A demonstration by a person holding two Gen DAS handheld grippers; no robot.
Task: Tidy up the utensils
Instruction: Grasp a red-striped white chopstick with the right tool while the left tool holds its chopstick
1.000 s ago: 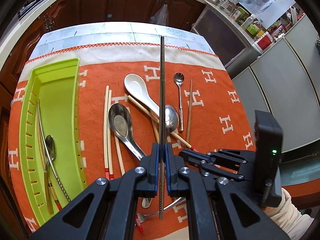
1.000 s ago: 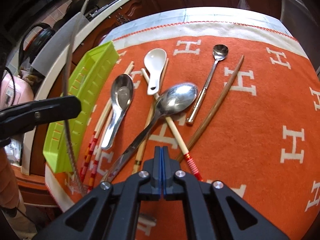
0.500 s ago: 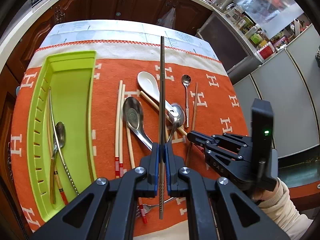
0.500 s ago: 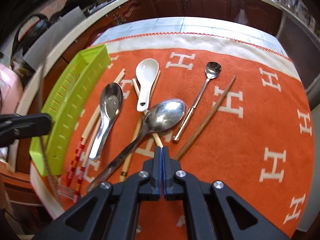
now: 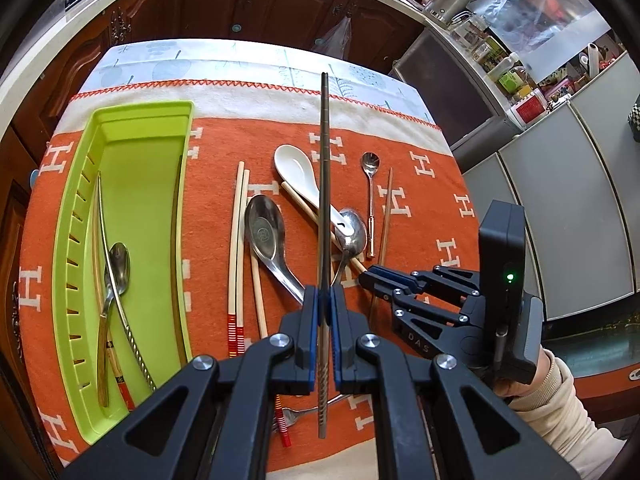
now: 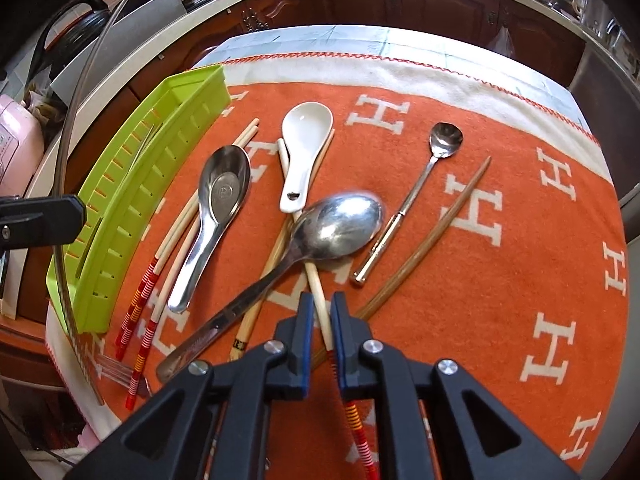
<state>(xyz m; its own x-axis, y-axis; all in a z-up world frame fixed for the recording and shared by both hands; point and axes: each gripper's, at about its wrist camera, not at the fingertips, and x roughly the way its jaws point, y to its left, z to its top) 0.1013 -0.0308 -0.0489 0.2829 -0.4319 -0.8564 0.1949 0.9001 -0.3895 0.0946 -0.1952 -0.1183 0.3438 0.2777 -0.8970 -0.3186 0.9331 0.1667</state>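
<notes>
My left gripper (image 5: 323,300) is shut on a metal chopstick (image 5: 325,184) and holds it above the orange cloth; the chopstick also shows at the left of the right wrist view (image 6: 64,184). The green tray (image 5: 80,280) lies at left and holds a spoon (image 5: 116,272), a metal chopstick and a wooden one. My right gripper (image 6: 320,308) is slightly open, its fingers either side of a pale red-banded chopstick (image 6: 320,300). It also shows in the left wrist view (image 5: 374,276). A large spoon (image 6: 336,228), white ceramic spoon (image 6: 304,144) and steel soup spoon (image 6: 220,200) lie ahead.
A small teaspoon (image 6: 424,176) and a brown chopstick (image 6: 440,224) lie at right. A pair of pale chopsticks (image 5: 238,248) lies beside the tray. A fork (image 6: 116,368) lies near the cloth's front edge. Cabinets stand behind the table.
My right gripper has opened a little and come down around the pale chopstick. My left gripper has risen slightly with the metal chopstick and shifted left.
</notes>
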